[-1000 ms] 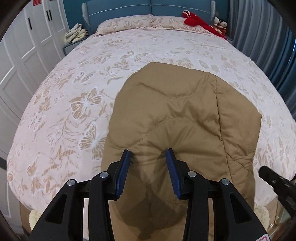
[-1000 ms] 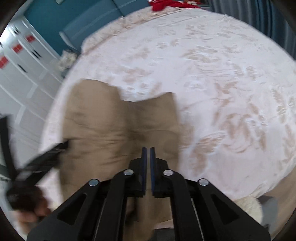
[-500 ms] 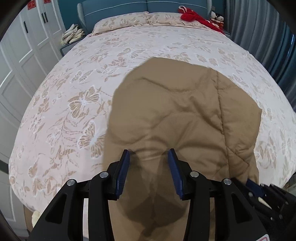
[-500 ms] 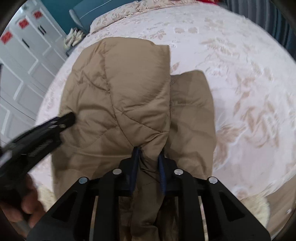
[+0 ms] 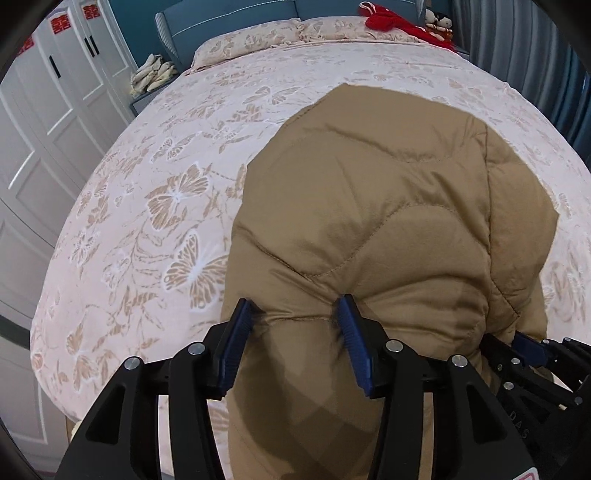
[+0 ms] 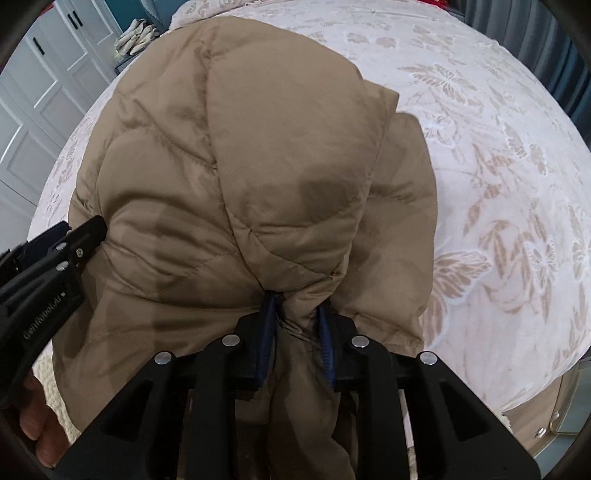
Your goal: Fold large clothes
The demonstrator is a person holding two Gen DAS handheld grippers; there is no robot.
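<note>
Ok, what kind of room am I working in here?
A bedroom, almost certainly. The tan quilted jacket lies on a made bed with a butterfly-print bedspread, pillows sit against a blue headboard, and white wardrobe doors stand alongside.
</note>
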